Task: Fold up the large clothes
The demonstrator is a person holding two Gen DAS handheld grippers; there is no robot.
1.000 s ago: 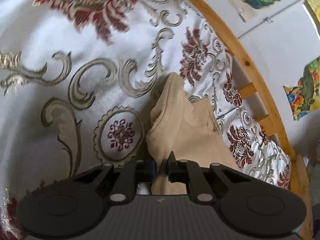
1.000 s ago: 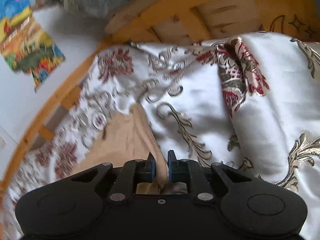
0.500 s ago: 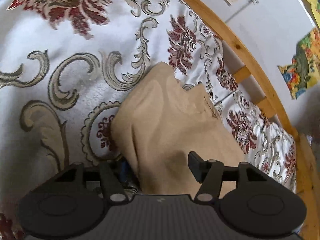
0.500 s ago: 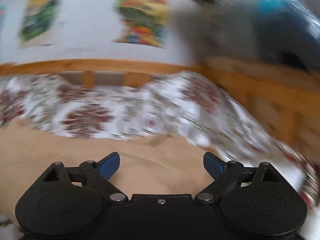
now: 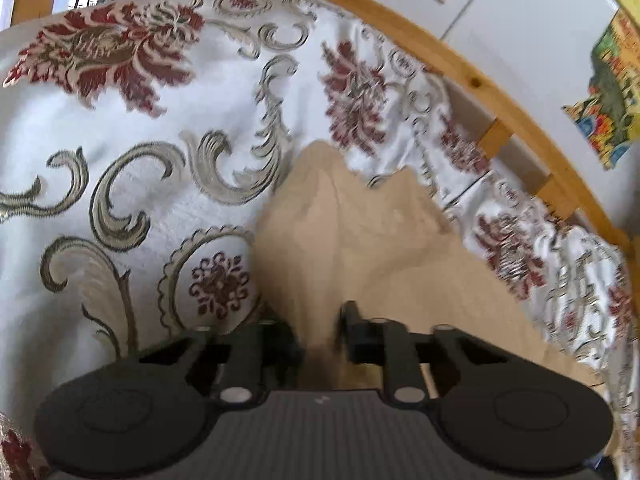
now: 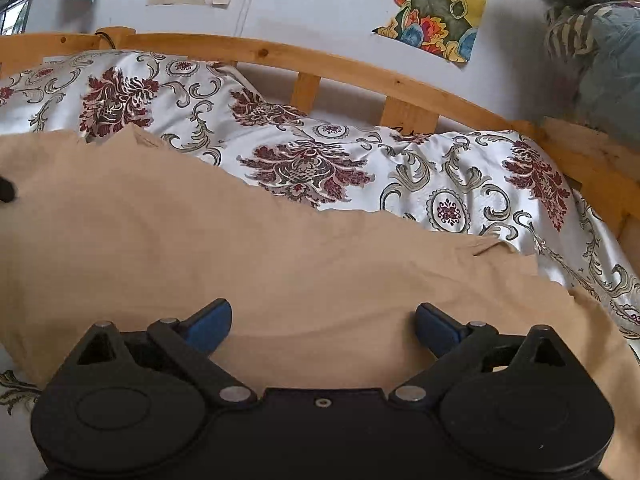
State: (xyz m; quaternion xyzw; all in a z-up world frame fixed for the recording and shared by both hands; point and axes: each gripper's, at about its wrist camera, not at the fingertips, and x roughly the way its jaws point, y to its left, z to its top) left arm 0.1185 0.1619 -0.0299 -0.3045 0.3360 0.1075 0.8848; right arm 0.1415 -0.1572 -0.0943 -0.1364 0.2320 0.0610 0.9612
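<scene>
A large tan garment [image 6: 248, 248] lies spread flat on the bed's white floral cover [image 6: 460, 184]. In the left wrist view it [image 5: 360, 240] rises in a ridge in front of the fingers. My left gripper [image 5: 320, 332] has its jaws closed on a fold of the tan cloth at its left edge. My right gripper [image 6: 322, 320] is wide open just above the garment's near part, with its blue fingertips [image 6: 208, 320] apart and nothing between them.
A wooden bed rail [image 6: 360, 72] with slats runs along the far side, against a white wall with colourful pictures [image 6: 436, 8]. A bundle of grey bedding [image 6: 600, 40] sits at the right corner. The rail also shows in the left wrist view [image 5: 500, 96].
The right gripper let go of the cloth, opened wide and swung to face the rail. The left gripper opened half a second ago and has closed again on a fold.
</scene>
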